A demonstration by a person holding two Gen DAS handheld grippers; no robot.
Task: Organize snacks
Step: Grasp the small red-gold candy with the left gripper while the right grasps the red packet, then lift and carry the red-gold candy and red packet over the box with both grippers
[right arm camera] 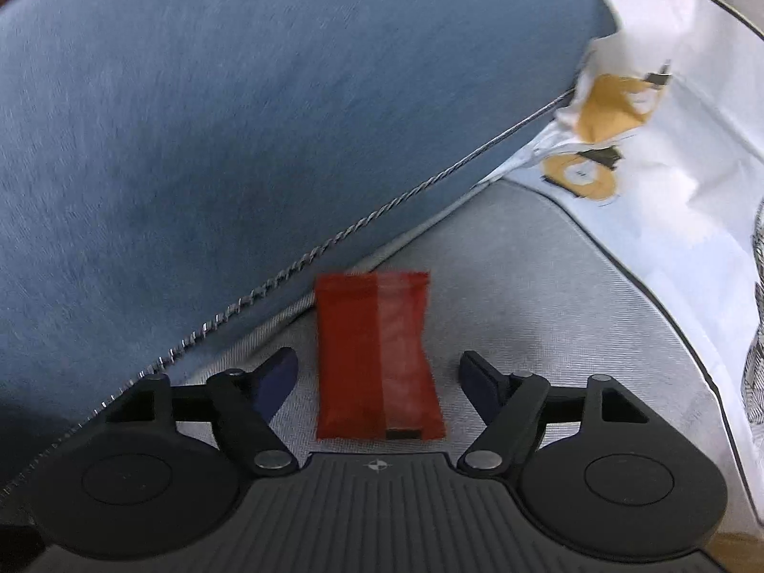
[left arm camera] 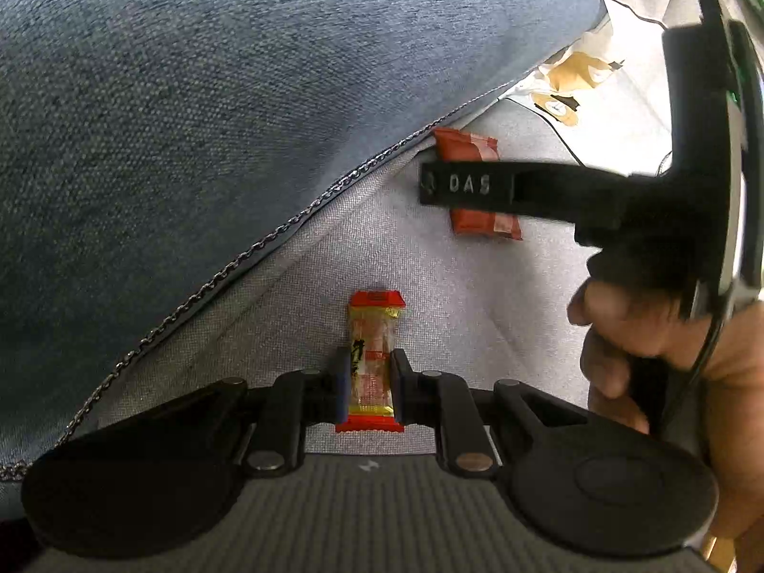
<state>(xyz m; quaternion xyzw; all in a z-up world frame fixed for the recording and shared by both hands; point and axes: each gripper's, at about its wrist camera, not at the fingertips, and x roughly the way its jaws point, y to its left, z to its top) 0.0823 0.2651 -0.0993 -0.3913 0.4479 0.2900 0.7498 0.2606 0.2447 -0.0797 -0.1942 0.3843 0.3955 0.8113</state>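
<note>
A small yellow snack packet with red ends [left arm camera: 371, 334] stands upright between my left gripper's [left arm camera: 370, 367] pads, which are shut on its lower half. A red snack packet [right arm camera: 377, 358] lies flat on the grey seat fabric [right arm camera: 525, 286], close to the blue cushion's seam. My right gripper [right arm camera: 377, 365] is open, one finger on each side of the red packet with a gap on both sides. In the left wrist view, one of the right gripper's fingers [left arm camera: 468, 186] crosses over the red packet [left arm camera: 470, 148], held by a person's hand [left arm camera: 620, 334].
A large blue cushion [right arm camera: 238, 119] with a corded seam fills the left and top of both views and overhangs the seat. A white cloth with yellow shapes and black lines [right arm camera: 644, 143] borders the seat on the right.
</note>
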